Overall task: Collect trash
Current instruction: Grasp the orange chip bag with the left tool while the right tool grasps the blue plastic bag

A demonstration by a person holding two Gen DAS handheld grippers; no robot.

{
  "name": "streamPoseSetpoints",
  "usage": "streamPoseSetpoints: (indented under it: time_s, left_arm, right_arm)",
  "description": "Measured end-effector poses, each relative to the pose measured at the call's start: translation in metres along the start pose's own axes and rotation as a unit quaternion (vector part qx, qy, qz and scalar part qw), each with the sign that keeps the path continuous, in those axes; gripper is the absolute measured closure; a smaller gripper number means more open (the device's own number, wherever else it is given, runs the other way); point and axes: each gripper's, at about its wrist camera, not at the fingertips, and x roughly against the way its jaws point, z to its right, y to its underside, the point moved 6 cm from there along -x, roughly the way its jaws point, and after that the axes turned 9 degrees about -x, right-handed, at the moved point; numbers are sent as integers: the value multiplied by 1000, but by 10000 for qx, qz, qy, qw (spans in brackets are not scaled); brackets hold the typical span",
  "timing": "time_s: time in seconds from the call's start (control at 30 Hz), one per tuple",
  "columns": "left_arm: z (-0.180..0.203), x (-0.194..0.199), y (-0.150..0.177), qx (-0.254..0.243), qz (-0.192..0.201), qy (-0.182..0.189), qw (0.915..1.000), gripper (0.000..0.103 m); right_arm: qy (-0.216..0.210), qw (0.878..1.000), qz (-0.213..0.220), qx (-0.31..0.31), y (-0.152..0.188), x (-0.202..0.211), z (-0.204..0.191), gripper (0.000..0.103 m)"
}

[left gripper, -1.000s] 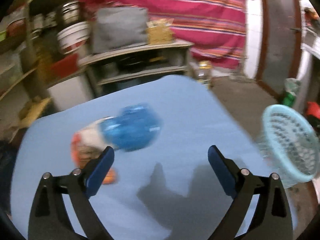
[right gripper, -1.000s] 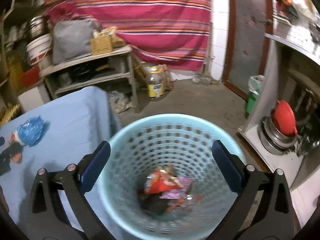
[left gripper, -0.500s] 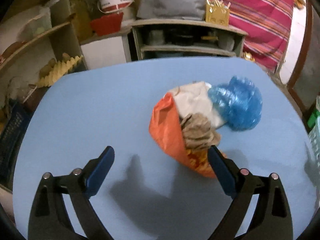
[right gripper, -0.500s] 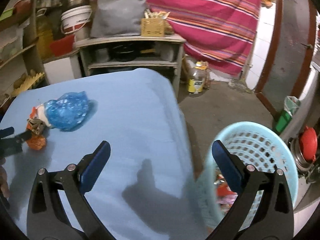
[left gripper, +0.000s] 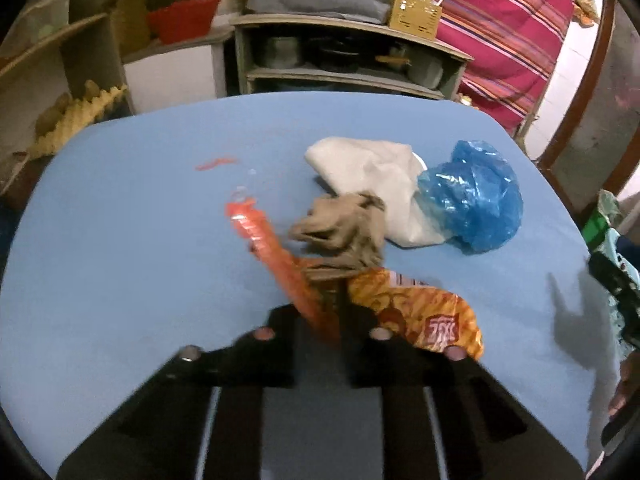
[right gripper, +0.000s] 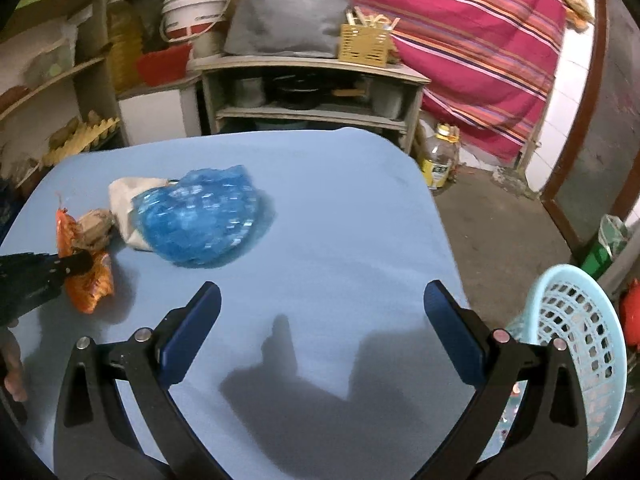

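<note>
1. Left gripper (left gripper: 334,312): jaws just closed, now pinched nearly together on the orange snack wrapper (left gripper: 416,312). The wrapper's thin edge runs up between the fingers; the printed part spills out on the right side of them.
2. Right gripper (right gripper: 320,320): jaws spread wide, nothing between them, hanging over bare blue table (right gripper: 340,240). Its shadow falls on the tabletop just ahead of the fingers.
3. In the right wrist view the left gripper comes in from the left edge, its tip on the orange wrapper near the table's left side.
4. Just behind the wrapper: a crumpled brown paper wad (left gripper: 344,228), touching the wrapper. Whether the left fingers also catch the paper is hard to say; the view is blurred there.
5. Behind that: a white bag (left gripper: 372,172), with a crumpled blue plastic bag (left gripper: 476,196) lying against its right side.
6. A small red scrap (left gripper: 216,163) lies alone on the table, left of the pile and apart from it.
7. Light blue mesh basket (right gripper: 576,344) stands off the table's right edge, beside the right gripper; some trash shows through the mesh low down.
8. Far: grey shelf unit (right gripper: 312,92) beyond the table, with a striped red cloth (right gripper: 460,40) hanging behind it.
</note>
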Motion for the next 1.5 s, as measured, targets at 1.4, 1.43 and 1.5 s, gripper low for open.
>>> streamPoseSetpoints:
  time_s: [1.4, 1.43, 1.5]
  left_arm:
    - [-124, 55, 20, 815, 292, -608, 9944, 31]
    - [-122, 58, 20, 787, 379, -653, 9940, 29]
    - [-116, 60, 21, 697, 397, -577, 9951, 29]
  right_arm:
    - [-608, 9977, -259, -124, -18, -35, -62, 80]
    - [-606, 9978, -238, -142, -14, -28, -58, 80]
    - [-593, 9979, -173, -172, -9, -14, -50, 80]
